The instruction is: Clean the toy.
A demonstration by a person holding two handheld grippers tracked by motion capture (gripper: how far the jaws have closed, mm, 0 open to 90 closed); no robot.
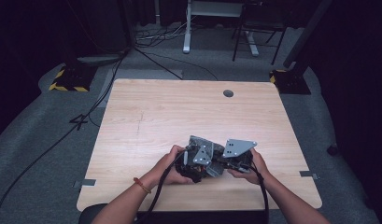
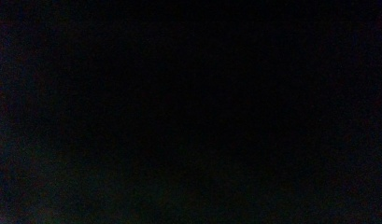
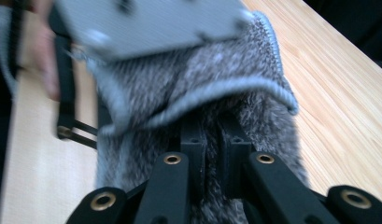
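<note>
Grey knitted cloth (image 3: 198, 88) lies bunched; long axis unclear.

Your left hand (image 1: 172, 164) and right hand (image 1: 254, 163) meet near the table's near edge, forearms angling inward. Your left gripper (image 1: 198, 161) and right gripper (image 1: 233, 156) sit side by side, both with jaws drawn together.

The high camera hangs above and behind me, looking forward and down over the whole table (image 1: 179, 112) and both my hands. My right gripper's (image 3: 211, 140) camera peers along its own jaws, pressed close against grey fuzzy fabric (image 3: 198, 98); both views share that tabletop. My left gripper's camera gives blackness.
</note>
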